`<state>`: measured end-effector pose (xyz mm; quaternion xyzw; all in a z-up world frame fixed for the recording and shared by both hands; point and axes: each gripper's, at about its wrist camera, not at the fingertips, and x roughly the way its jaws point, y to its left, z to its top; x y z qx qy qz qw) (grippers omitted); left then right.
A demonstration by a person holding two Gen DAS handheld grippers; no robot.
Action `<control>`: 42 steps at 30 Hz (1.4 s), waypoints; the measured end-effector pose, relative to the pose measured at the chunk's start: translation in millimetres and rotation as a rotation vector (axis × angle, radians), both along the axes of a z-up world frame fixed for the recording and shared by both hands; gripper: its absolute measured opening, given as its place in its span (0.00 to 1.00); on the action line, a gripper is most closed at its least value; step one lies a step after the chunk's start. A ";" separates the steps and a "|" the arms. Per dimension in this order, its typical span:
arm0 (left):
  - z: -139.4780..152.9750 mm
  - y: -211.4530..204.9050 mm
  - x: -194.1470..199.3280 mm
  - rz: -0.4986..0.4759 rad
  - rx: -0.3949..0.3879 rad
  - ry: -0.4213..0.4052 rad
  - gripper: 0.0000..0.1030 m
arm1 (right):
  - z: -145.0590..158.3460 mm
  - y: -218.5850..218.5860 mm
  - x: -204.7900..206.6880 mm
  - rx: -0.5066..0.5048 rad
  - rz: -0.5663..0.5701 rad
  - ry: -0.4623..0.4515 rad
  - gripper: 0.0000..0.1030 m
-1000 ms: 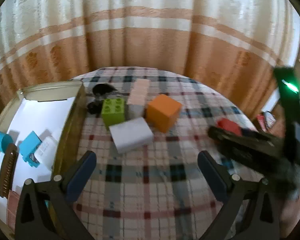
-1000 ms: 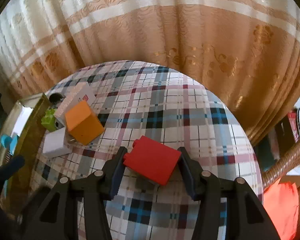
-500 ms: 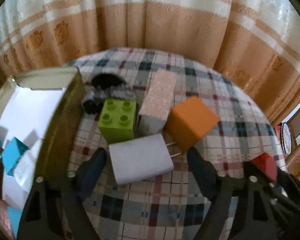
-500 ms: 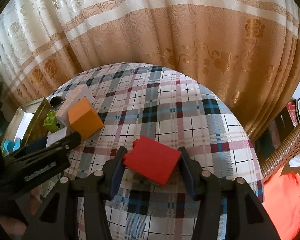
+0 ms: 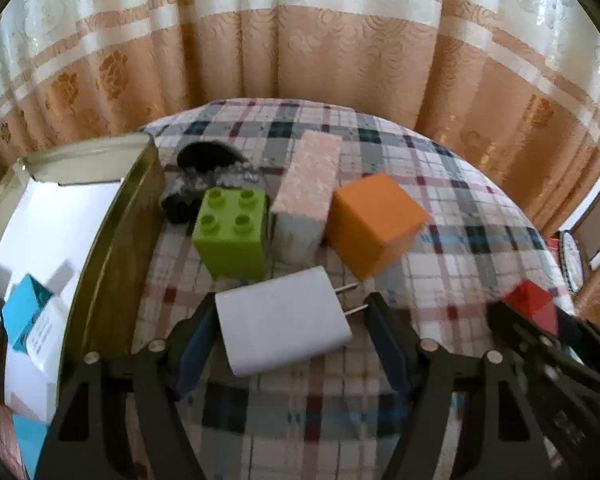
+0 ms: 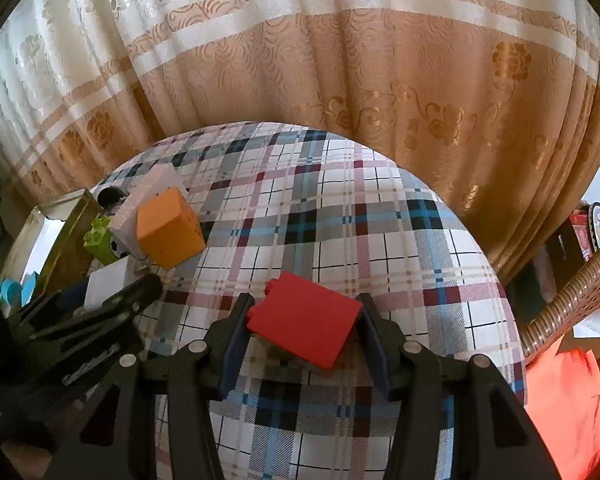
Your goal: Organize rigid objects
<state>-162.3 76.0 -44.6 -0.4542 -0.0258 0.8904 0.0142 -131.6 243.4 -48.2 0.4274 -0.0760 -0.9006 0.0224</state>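
Note:
My left gripper [image 5: 290, 334] is open, its fingers either side of a white plug charger [image 5: 282, 322] lying on the plaid table; a gap shows on the right side. Behind it stand a green brick [image 5: 232, 236], a pale speckled block [image 5: 306, 196] and an orange cube [image 5: 374, 226]. My right gripper [image 6: 302, 328] is shut on a red brick [image 6: 304, 326] and holds it just above the cloth. The left gripper also shows in the right wrist view [image 6: 80, 320], at the left by the charger [image 6: 106, 284].
An open gold-rimmed box [image 5: 112, 240] at the table's left holds blue and white items [image 5: 28, 320]. A dark crumpled object [image 5: 204, 176] lies behind the green brick. Curtains hang behind the round table. A wicker chair [image 6: 572, 300] stands at the right.
My left gripper has moved forward and down until its fingers sit around the white charger. My right gripper still holds the red brick in about the same place.

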 end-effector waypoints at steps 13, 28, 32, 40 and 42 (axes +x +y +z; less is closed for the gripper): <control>13.5 11.4 76.6 -0.178 -0.002 0.022 0.71 | 5.4 -15.6 45.5 -0.023 -0.050 -0.014 0.53; 29.5 -16.5 139.6 -0.249 0.005 0.073 0.71 | 19.3 -39.0 114.7 -0.094 -0.116 0.002 0.52; 36.8 -27.8 152.6 -0.247 0.007 0.102 0.71 | 27.7 -47.4 125.7 -0.098 -0.115 0.018 0.52; 51.7 -60.0 168.1 -0.215 0.011 0.154 0.71 | 47.3 -79.5 132.5 -0.080 -0.061 0.063 0.52; 54.7 -69.4 170.8 -0.207 0.012 0.165 0.71 | 52.6 -86.9 133.7 -0.083 -0.048 0.075 0.52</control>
